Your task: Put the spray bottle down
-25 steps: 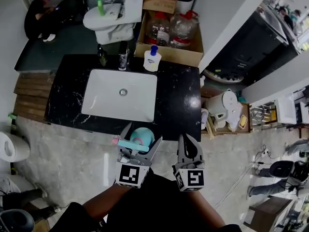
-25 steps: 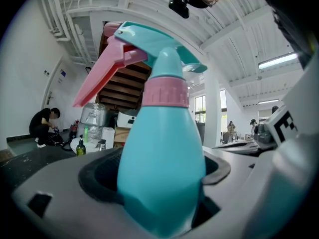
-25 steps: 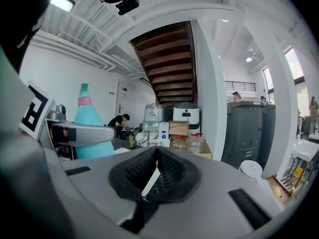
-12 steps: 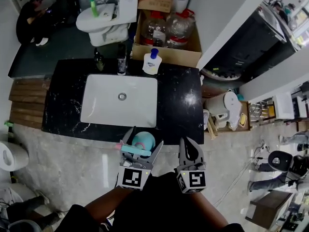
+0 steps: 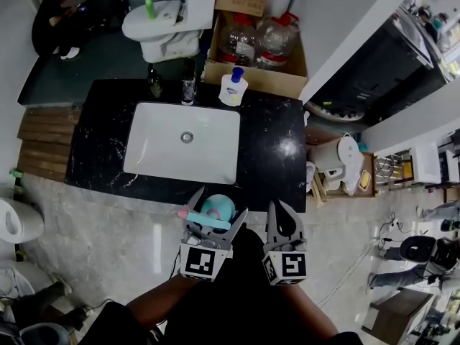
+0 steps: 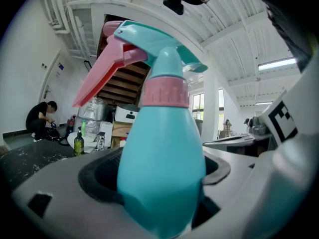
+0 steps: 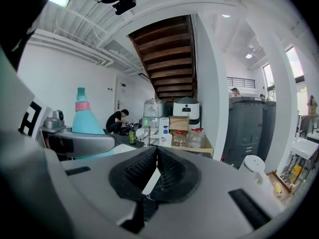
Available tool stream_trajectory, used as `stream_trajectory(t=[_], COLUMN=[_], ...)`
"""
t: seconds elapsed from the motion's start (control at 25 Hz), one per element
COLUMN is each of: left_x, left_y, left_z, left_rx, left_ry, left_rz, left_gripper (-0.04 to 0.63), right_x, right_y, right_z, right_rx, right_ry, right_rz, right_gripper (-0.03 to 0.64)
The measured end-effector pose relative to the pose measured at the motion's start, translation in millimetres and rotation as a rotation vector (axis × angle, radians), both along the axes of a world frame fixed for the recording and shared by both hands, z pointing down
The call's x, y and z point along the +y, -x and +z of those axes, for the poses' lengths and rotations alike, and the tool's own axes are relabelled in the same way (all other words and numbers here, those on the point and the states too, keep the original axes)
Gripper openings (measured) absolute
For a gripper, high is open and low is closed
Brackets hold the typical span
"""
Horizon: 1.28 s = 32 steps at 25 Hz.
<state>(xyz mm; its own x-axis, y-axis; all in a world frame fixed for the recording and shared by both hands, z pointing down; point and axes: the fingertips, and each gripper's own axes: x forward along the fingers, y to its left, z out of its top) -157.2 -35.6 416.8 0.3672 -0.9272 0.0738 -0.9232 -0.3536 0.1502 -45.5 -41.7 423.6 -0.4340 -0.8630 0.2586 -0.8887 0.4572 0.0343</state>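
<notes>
right now our left gripper (image 6: 160,193) is clamped on the spray bottle (image 6: 162,148), its grey jaws and black pads pressing the lower body from both sides. our right gripper (image 7: 155,166) holds nothing, and its ribbed black pads are pressed together. the bottle has a smooth teal, pear-shaped body, a pink collar round the neck, a teal spray head and a pink trigger. in the head view we hold both grippers side by side, marker cubes toward us and jaws aimed forward at the counter (image 5: 269,149). a bare forearm (image 5: 154,304) reaches up from the lower left to the left gripper. the bottle stands upright in the jaws, long axis vertical, head uppermost, with trigger and nozzle pointing to our left. it hangs in the air at the front edge of the black counter, just in front of the white sink (image 5: 183,146), with the grey floor (image 5: 108,243) below.
</notes>
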Motion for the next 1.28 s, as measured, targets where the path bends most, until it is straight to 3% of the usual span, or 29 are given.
stream_trajectory(t=[0.32, 0.56, 0.72, 1.04, 1.28], left_x=[-11, -46, -79, -138, -171], left_y=[-19, -47, -64, -107, -124], left_z=[7, 10, 8, 30, 48], left_rx=[-0.042, -0.092, -0.153, -0.174, -0.164], left_ry=[0.018, 0.022, 0.0, 0.031, 0.062], left_rz=[0.004, 0.046, 0.069, 0.155, 0.137], left_gripper=[0.422, 0.422, 0.422, 0.422, 0.422], right_x=[-12, -44, -70, -122, -157], right_y=[-16, -43, -59, -90, -110], right_z=[-1, 0, -11, -8, 0], right_rx=[-0.031, -0.064, -0.024, -0.054, -0.055], right_ry=[-0.012, -0.021, -0.076, -0.079, -0.057], right_rz=[-0.006, 0.031, 0.034, 0.055, 0.073], right_gripper=[0.015, 0.015, 0.015, 0.015, 0.015])
